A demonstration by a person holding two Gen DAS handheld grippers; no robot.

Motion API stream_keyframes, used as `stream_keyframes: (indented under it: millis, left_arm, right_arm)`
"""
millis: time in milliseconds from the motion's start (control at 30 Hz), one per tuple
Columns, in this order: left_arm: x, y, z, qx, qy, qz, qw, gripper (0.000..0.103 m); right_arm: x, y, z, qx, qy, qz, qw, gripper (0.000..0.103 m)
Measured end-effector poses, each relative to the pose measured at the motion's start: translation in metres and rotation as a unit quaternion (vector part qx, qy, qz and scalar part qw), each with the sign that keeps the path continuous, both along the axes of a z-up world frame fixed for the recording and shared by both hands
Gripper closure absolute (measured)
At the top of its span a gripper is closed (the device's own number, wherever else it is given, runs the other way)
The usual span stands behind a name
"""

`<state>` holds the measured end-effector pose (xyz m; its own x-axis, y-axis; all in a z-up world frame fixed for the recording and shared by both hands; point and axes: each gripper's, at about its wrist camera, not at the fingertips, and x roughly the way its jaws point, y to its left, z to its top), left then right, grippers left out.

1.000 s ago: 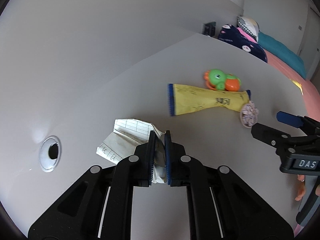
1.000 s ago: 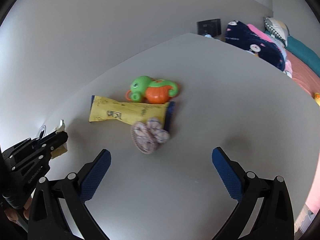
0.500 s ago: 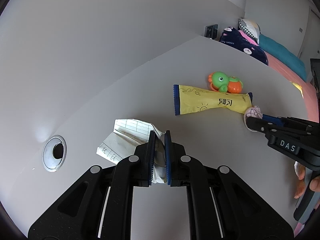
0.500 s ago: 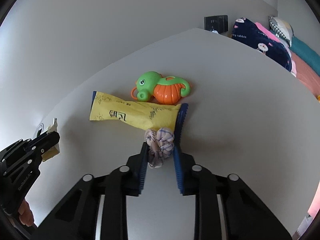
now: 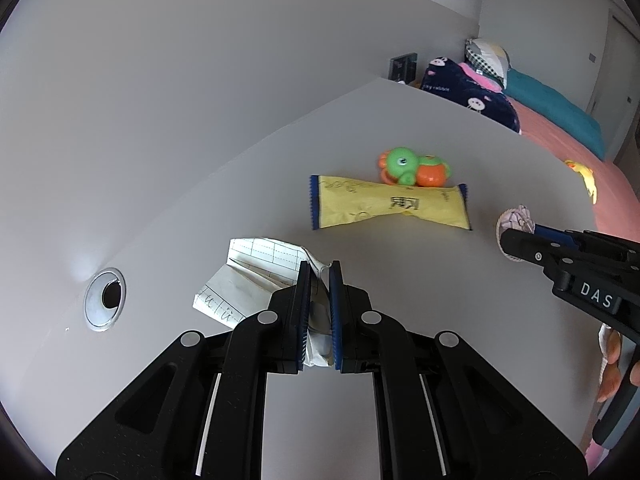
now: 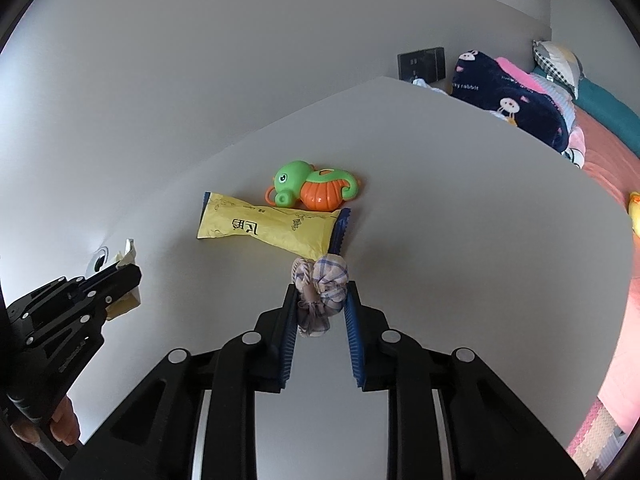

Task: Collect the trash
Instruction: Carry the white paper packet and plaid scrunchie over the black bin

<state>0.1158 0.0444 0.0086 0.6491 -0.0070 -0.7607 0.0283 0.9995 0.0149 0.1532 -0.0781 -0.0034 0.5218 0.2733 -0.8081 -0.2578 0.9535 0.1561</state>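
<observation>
Three pieces of litter show: one crumpled sheet of lined paper (image 5: 256, 276), one yellow snack wrapper (image 5: 384, 206) and one small checked cloth scrunchie (image 6: 322, 294). There is also one green and orange toy seahorse (image 6: 316, 188), and one round metal-ringed cable hole (image 5: 105, 299) in the white table (image 5: 460, 128). The wrapper lies flat at the middle of the table, its long axis running left to right across both views, its blue serrated ends at left and right, and the seahorse touches its far edge. The left gripper (image 5: 319, 280) sits at the lower centre of its own view, angled steeply down at the table, its blue pads clenched on the paper, which spreads out to the left of the fingers with its folded corner toward the cable hole. The right gripper (image 6: 322, 300) sits at the lower centre of its view, also tilted steeply down, its pads clamped on the scrunchie, which bulges above the fingertips just below the wrapper's right end. In the left view the right gripper enters from the right edge with the scrunchie at its tip, and fingers of a hand (image 5: 612, 364) show behind it. In the right view the left gripper enters from the lower left, paper in its tip. A bed (image 5: 560, 120) with pillows lies beyond the table at the upper right.
</observation>
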Motion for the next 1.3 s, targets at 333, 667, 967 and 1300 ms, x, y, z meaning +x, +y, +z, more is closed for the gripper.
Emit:
stream_keyframes:
  millis: [333,667,967,1300]
  left_arm:
    - [-0.014,-0.044,0.015,-0.002,-0.009,-0.028,0.9996,0.095]
    - [-0.020,-0.108,0.025,-0.006,-0.014,-0.078,0.9969,0.095]
    - [-0.023,-0.172,0.025,-0.006,-0.013,-0.132,0.9912,0.095]
    - [-0.032,-0.239,0.024,-0.011,-0.007,-0.188,0.9821,0.095]
  right_arm:
    - [-0.027,-0.042,0.028,0.010,-0.022,-0.021,0.999,0.079]
    - [-0.055,-0.106,0.044,0.008,-0.038,-0.064,0.997,0.079]
    - [-0.079,-0.174,0.054,0.007,-0.047,-0.120,0.992,0.079]
    - [-0.111,-0.245,0.059,0.002,-0.055,-0.179,0.982,0.079]
